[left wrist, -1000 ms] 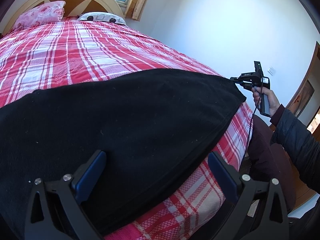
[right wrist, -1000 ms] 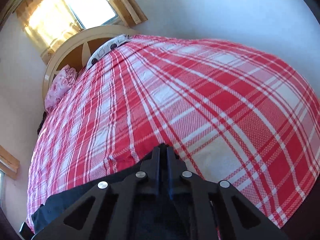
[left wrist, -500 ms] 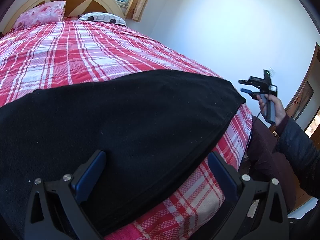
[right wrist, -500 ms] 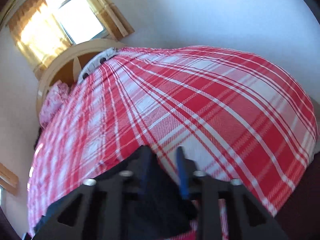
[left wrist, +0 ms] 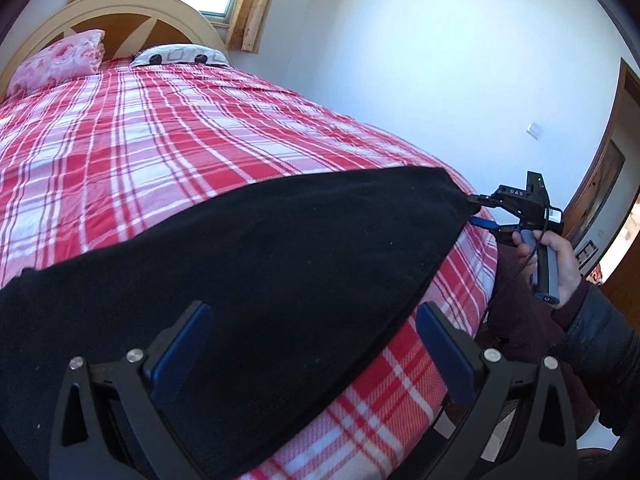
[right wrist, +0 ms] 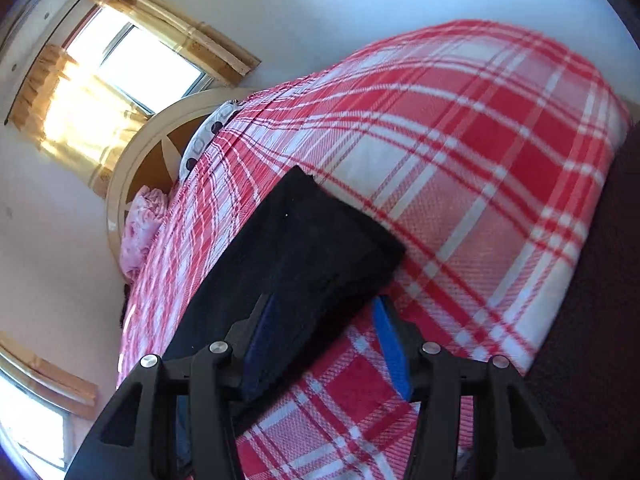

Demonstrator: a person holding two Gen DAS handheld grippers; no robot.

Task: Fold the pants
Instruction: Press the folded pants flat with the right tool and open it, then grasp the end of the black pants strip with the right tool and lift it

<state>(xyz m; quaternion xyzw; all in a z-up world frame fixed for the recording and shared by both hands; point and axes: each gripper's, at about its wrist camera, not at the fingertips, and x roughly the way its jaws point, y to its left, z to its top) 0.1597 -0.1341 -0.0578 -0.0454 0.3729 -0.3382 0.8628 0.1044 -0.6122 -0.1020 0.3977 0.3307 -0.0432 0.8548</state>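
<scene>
1. The left gripper (left wrist: 308, 344) stands wide open over the black pants (left wrist: 248, 264), its two blue pads apart above the cloth; whether they touch it cannot be told.
2. The right gripper (right wrist: 326, 344) has just been opening and now stands about half open. The corner of the pants (right wrist: 320, 240) lies between its blue pads without being pinched; in the left wrist view the right gripper (left wrist: 478, 210) sits at the far corner of the cloth, one finger above it and one below.
3. A hand (left wrist: 560, 264) in a dark padded sleeve (left wrist: 600, 332) holds the handle of the right gripper.
4. One pair of pants: a flat, matte, thick black cloth spread across the near edge of the bed (left wrist: 160, 136), with a layered edge at the corner.
5. One bedspread, woven in a red, pink and white check.
6. Two pillows at the head: one pink floral pillow (left wrist: 60, 56) and one white pillow with dark spots (left wrist: 180, 55).
7. One curved cream headboard (left wrist: 120, 8) with brown wood panels, under a window (right wrist: 132, 64) with yellow curtains.
8. Plain white walls; a brown wooden door frame (left wrist: 600, 168) at the right.
</scene>
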